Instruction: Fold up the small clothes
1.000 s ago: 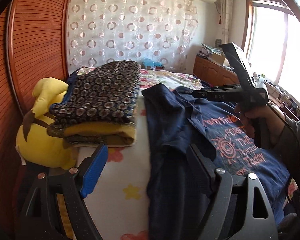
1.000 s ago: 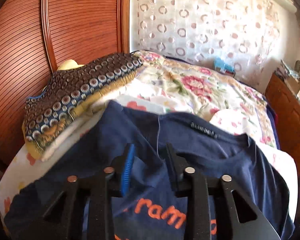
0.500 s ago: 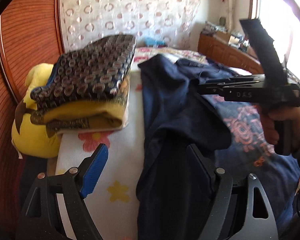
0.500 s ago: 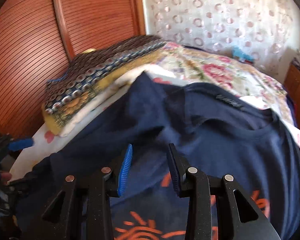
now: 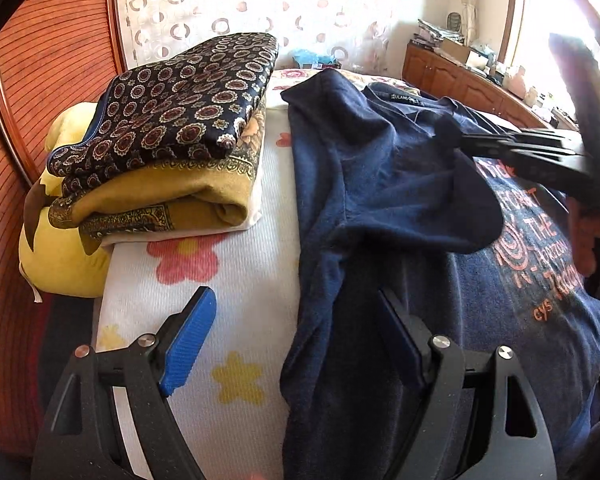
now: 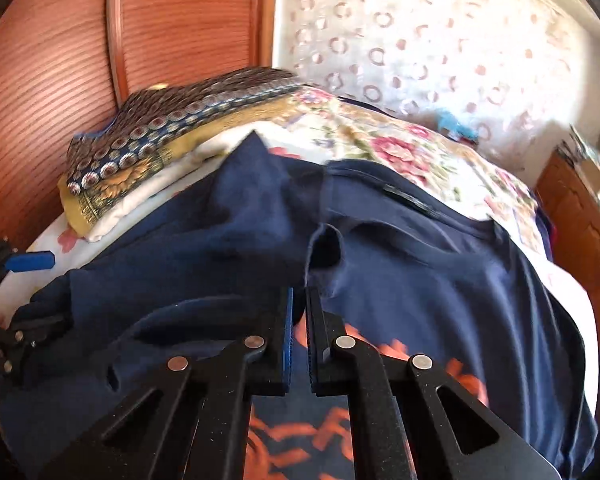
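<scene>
Sleeve fold in hand: right tongs (image 6: 298, 332) pinch navy T-shirt (image 5: 400, 184) sleeve, left tongs (image 5: 296, 340) gape empty; next, lay it across the chest.

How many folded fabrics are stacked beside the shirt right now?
2 that I can tell apart: a dark medallion-print cloth on top, and a mustard-yellow one under it, left of the navy T-shirt. A white layer beneath may be another piece.

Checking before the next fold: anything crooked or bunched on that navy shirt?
Yes. The navy T-shirt's left sleeve is flopped inward in a rumpled hump, partly covering the orange print, not flat. The right gripper is pinched on that fabric; the left gripper hangs open.
</scene>
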{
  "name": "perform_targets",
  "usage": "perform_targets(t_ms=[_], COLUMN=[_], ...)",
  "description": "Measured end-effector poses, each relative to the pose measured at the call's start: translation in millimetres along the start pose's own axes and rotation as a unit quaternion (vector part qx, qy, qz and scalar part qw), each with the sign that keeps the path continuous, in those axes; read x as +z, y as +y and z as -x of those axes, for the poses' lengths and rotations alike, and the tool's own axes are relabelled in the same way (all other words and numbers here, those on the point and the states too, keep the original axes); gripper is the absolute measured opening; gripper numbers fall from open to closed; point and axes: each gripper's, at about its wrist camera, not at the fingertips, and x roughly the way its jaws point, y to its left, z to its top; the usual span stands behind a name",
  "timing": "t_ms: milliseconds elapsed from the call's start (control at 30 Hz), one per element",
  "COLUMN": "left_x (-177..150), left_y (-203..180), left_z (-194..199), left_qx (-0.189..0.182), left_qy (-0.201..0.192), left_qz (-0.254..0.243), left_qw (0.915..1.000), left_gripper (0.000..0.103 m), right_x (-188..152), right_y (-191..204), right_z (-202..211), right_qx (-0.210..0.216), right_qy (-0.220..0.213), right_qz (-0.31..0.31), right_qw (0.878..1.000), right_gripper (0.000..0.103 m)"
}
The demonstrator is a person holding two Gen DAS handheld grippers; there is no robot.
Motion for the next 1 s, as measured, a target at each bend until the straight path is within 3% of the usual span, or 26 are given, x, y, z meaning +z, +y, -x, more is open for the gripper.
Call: perform_targets(t_ms=[233,300,400,600,833,1000], left_x=[1.8,1.6,2.9,2.5,11.2,45.4], left_y=[-2.3,-3.1,-1.9,-1.2,-2.7,-11.8], left_z=[-2.2,-2.1,-3.1,-3.1,12.5,25.0], left_qx=[0.003,0.003,0.003,0.004,0.008,-0.011], left_qy=[0.002,0.003,0.003,0.002,-0.030,-0.058], left_qz=[-0.004,-0.005,-0.005,-0.006,-0.013,-0.028], left_qw=[1.0000,1.0000,1.0000,1.0000,0.9994,0.9979], left_gripper=[0.083,0.083,0.083,0.083,0.083,0.082], right_x=[-24.6,-32.6,-47.4,-98.9,-146.6,-156.0], right_y=[-18.9,-23.5,-26.7,-54.2,-85.3,-97.1], right_z=[33.7,45.5,69.1,107.8,140.8,151.2], right_qx=[-0.013,-0.017,-0.013,-0.030,-0.067,-0.064], right_qy=[-0.008,-0.011,-0.020,-0.021,0.018,0.027], right_qz=[-0.017,-0.023,-0.035,-0.054,-0.051,-0.067], right_qw=[1.000,1.000,0.999,0.998,0.996,0.995], right_gripper=[0.007,0.015,0.017,0.043,0.044,0.044])
